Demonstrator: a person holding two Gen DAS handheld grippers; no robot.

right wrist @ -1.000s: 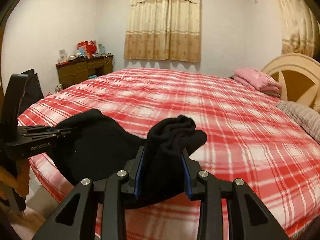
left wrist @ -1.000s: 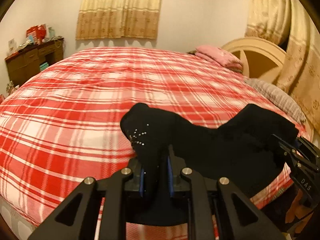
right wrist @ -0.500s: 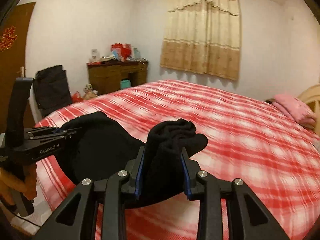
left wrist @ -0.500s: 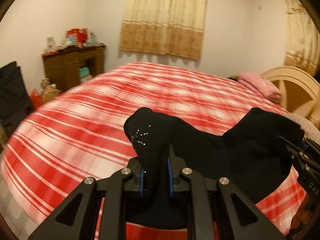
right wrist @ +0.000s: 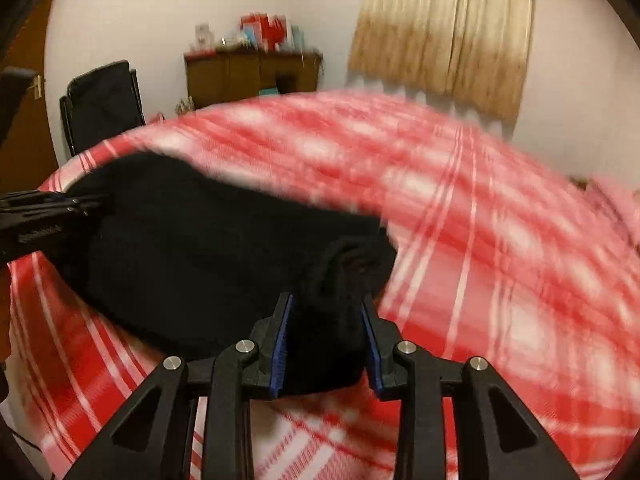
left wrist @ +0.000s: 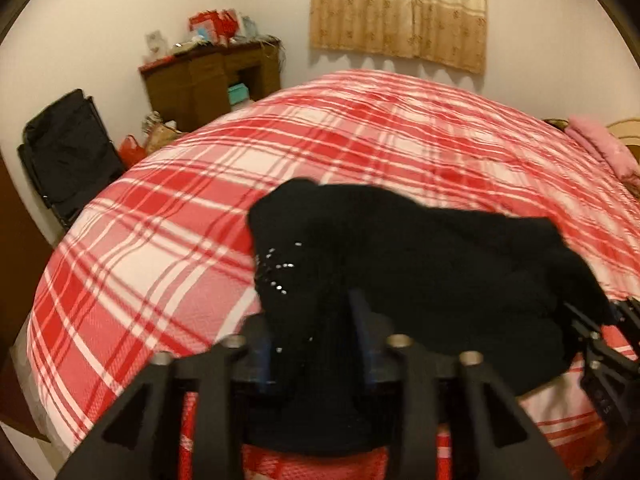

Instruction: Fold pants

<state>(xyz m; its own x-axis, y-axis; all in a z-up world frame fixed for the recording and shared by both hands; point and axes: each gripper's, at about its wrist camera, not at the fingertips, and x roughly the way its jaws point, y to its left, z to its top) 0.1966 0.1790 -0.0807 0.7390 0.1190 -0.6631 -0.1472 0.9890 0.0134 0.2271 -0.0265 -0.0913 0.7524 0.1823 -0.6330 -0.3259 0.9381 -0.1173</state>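
Black pants [left wrist: 420,248] with small rhinestones lie bunched on the red plaid bed [left wrist: 160,240] near its edge, stretched between both grippers. My left gripper [left wrist: 310,312] has its jaws opening. The rhinestone end of the cloth still sits between the fingers, but it is loose and the pads stand apart. In the right wrist view the pants [right wrist: 192,240] run left to the left gripper [right wrist: 90,202]. My right gripper [right wrist: 325,300] holds a thick bunch of the fabric, which fills the gap between its blue pads as its jaws start opening. The right gripper [left wrist: 572,312] also shows at the far right edge of the left wrist view.
A brown dresser [left wrist: 212,80] with clutter on top and a black chair [left wrist: 68,152] stand beyond the bed's left side. A beige curtain [left wrist: 400,8] hangs on the far wall. Pink folded bedding [left wrist: 600,144] lies at the right. The right wrist view is motion-blurred.
Both grippers have swung left and lower over the bed, carrying the pants down onto the cover. The left jaws have spread apart from a tight pinch. The right jaws look nearly unchanged.
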